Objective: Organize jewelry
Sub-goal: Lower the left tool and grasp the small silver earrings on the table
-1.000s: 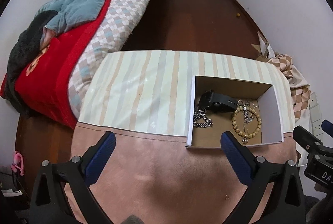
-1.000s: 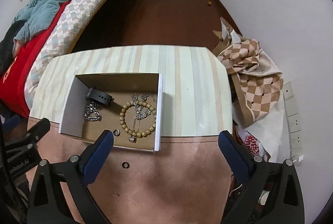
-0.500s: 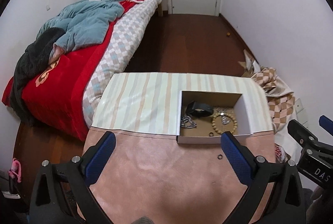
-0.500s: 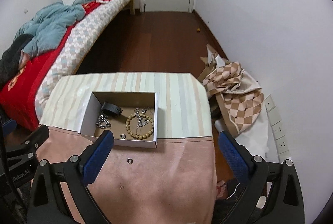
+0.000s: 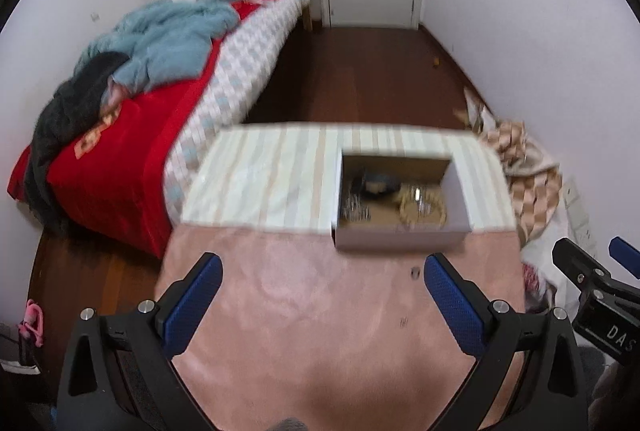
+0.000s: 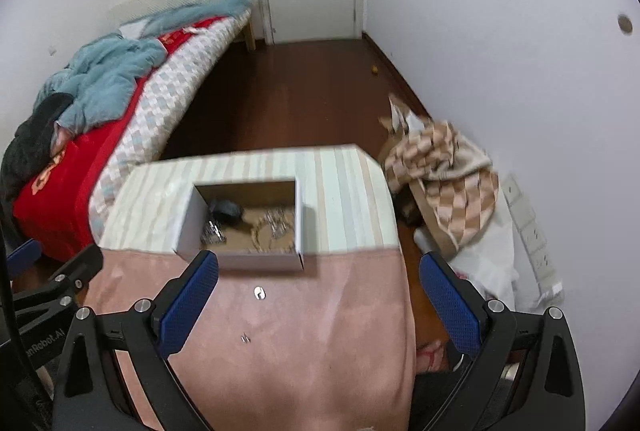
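An open white cardboard box (image 5: 400, 241) (image 6: 240, 259) stands on the table where the striped cloth meets the pink cloth. Inside lie a black watch (image 5: 378, 185) (image 6: 226, 209), a silver chain (image 5: 354, 211) (image 6: 212, 233) and a wooden bead bracelet (image 5: 424, 209) (image 6: 272, 227), all blurred. A small ring (image 5: 414, 273) (image 6: 259, 293) lies on the pink cloth in front of the box. A smaller metal piece (image 5: 404, 321) (image 6: 245, 339) lies nearer to me. My left gripper (image 5: 322, 295) and right gripper (image 6: 318, 293) are both open, empty, and held well above the table.
The table carries a striped cloth (image 5: 272, 175) at the far half and a pink cloth (image 5: 312, 331) at the near half. A bed (image 5: 132, 119) with red and blue bedding stands left. A checked cloth heap (image 6: 440, 171) lies by the right wall. Wall sockets (image 6: 532, 231) sit low at the right.
Both grippers have pulled back and risen away from the box, which now looks smaller and farther. More of the pink cloth, the ring and the small metal piece have come into view.
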`<act>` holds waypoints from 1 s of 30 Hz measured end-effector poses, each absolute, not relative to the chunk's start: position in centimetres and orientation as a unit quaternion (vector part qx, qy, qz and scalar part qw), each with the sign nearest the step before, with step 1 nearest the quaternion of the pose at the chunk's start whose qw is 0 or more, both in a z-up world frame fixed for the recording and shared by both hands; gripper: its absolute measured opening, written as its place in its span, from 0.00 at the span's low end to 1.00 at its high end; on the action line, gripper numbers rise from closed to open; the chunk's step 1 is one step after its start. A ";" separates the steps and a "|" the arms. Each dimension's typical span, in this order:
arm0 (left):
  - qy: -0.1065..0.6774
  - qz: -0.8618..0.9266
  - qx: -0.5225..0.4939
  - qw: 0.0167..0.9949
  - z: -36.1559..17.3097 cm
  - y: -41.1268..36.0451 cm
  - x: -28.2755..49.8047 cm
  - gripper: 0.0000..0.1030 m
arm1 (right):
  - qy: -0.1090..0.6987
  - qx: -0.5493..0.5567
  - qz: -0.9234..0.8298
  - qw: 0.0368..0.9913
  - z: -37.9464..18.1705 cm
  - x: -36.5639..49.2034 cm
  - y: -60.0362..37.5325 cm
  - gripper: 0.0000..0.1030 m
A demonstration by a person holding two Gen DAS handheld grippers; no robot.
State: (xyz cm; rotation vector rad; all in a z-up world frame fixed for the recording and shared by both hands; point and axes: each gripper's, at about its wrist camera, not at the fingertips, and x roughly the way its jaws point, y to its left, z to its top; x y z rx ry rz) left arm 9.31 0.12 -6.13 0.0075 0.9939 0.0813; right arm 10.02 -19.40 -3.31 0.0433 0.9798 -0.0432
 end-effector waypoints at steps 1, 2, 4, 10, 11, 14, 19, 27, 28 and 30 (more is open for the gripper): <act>0.487 0.037 0.006 0.873 -7.2 -0.1 9.3 1.00 | 0.484 0.024 -0.024 0.874 -4.7 10.0 -19.8 0.99; 0.499 0.036 0.012 0.866 -8.7 -0.5 9.2 1.00 | 0.498 0.027 -0.029 0.866 -6.1 10.0 -20.2 0.99; 0.529 0.028 0.019 0.848 -11.7 -1.3 9.3 1.00 | 0.523 0.031 -0.035 0.851 -9.2 9.6 -20.9 0.99; 0.602 -0.012 -0.007 0.798 -19.2 -3.5 9.6 0.92 | 0.585 0.056 -0.045 0.808 -16.8 8.6 -23.1 0.83; 0.608 -0.020 -0.011 0.793 -20.0 -3.9 9.7 0.87 | 0.590 0.057 -0.046 0.804 -17.6 8.4 -23.3 0.66; 0.619 -0.032 -0.012 0.785 -21.5 -5.0 10.0 0.74 | 0.605 0.061 -0.045 0.792 -19.7 8.5 -23.6 0.59; 0.619 -0.038 -0.005 0.785 -22.7 -6.7 10.7 0.72 | 0.611 0.059 -0.051 0.788 -21.0 8.6 -24.0 0.59; 0.622 -0.041 0.004 0.782 -23.7 -7.9 11.1 0.63 | 0.613 0.063 -0.057 0.785 -21.5 9.4 -24.5 0.59; 0.624 -0.042 0.004 0.780 -23.9 -8.0 11.0 0.59 | 0.613 0.064 -0.057 0.785 -21.5 9.4 -24.4 0.59; 0.625 -0.043 0.004 0.779 -23.9 -7.8 11.0 0.56 | 0.613 0.064 -0.059 0.785 -21.6 9.5 -24.5 0.59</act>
